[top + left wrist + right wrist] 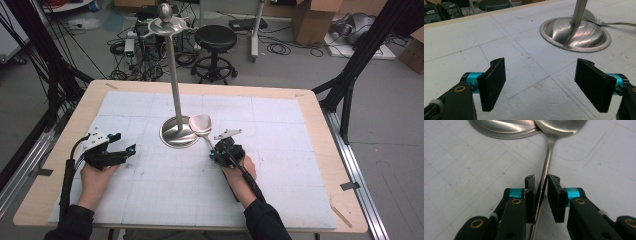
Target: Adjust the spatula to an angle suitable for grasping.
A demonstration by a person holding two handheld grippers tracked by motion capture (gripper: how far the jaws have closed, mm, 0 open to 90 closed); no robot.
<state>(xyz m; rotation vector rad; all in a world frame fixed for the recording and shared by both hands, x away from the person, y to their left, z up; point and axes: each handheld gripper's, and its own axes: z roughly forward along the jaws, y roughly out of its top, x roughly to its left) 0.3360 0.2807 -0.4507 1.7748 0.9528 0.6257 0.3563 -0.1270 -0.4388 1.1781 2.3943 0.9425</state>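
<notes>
Spoon [549,150]: flat on mat, bowl against stand base [178,134]. Right gripper [541,195] pinches handle mid-length; left gripper [541,85] spread, idle. Advice: firm the grip squarely, lift level, avoid knocking stand.

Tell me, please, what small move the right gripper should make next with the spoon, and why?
Probably a short, gentle lift. The right gripper has its fingers closed on the handle of the spoon, whose bowl leans on the rim of the stand's base. Raising it slightly would free the bowl from the base before any move towards the hooks at the top. The left gripper waits open beside the stand.
</notes>
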